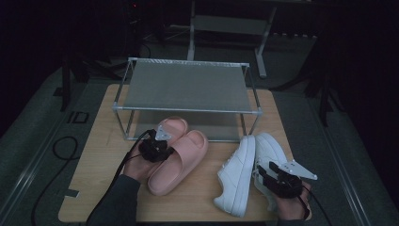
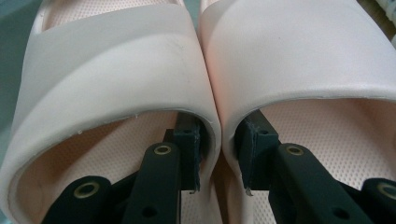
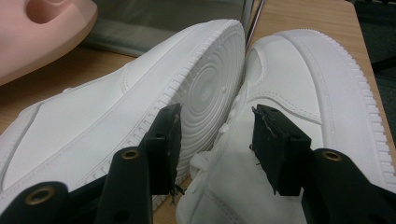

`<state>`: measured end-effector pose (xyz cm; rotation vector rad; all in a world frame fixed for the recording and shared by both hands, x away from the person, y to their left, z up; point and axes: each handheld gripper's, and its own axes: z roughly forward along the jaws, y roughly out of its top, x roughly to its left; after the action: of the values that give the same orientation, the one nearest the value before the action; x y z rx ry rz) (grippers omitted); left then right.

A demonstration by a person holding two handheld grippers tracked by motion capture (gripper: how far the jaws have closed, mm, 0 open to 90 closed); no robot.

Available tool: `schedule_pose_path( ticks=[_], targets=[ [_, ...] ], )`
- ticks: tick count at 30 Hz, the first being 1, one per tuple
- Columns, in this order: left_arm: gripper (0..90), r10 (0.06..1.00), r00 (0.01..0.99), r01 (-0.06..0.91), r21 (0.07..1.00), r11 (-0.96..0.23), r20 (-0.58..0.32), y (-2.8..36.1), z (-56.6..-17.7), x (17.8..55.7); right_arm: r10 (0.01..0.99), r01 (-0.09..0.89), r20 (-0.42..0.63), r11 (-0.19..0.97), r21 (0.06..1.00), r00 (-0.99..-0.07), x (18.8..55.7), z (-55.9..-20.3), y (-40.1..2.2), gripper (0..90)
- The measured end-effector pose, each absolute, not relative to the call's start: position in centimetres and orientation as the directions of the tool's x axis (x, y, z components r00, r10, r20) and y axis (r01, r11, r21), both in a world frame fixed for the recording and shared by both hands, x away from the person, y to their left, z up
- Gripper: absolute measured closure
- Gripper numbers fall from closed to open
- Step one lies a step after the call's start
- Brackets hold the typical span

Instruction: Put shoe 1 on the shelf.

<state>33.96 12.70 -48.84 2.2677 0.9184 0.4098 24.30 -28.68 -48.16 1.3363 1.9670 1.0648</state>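
Pink slides, a pair, lie side by side on the wooden table, toes pointing toward the shoe rack, the left one's toe just under its front rail. The left gripper has one jaw inside each slide, under the straps; in the left gripper view the two jaws pinch the slides' touching inner walls together between them, so it is clamped on the pair. To the right, white sneakers sit near the table's front edge: one tipped on its side with its sole against the other, which stands upright. The right gripper is at the upright sneaker's opening; in the right gripper view its jaws stand apart, astride the sneakers' meeting edges, pads not visibly pressing, so it reads as released. Both rack shelves hold nothing.
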Motion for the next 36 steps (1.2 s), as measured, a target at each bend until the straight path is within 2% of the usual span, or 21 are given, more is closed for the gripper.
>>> schedule_pose_path(
  ticks=[19, 32, 36],
  targets=[
    [71.6, 0.71, 0.7, 0.494, 0.668, -0.556, 0.073, 12.3, -49.3, 36.0, 0.928, 0.511, 0.002, 0.204, 0.835, -0.373, 24.4, -48.2, -28.6, 51.6],
    [71.7, 0.755, 0.65, 0.511, 0.688, -0.515, 0.082, 11.8, -50.1, 37.6, 0.928, 0.511, 0.003, 0.203, 0.835, -0.374, 24.4, -48.2, -28.6, 51.6],
    [74.8, 0.767, 0.638, 0.516, 0.7, -0.494, 0.071, 11.8, -50.4, 38.0, 0.928, 0.512, 0.003, 0.204, 0.835, -0.374, 24.4, -48.3, -28.6, 51.6]
  ],
)
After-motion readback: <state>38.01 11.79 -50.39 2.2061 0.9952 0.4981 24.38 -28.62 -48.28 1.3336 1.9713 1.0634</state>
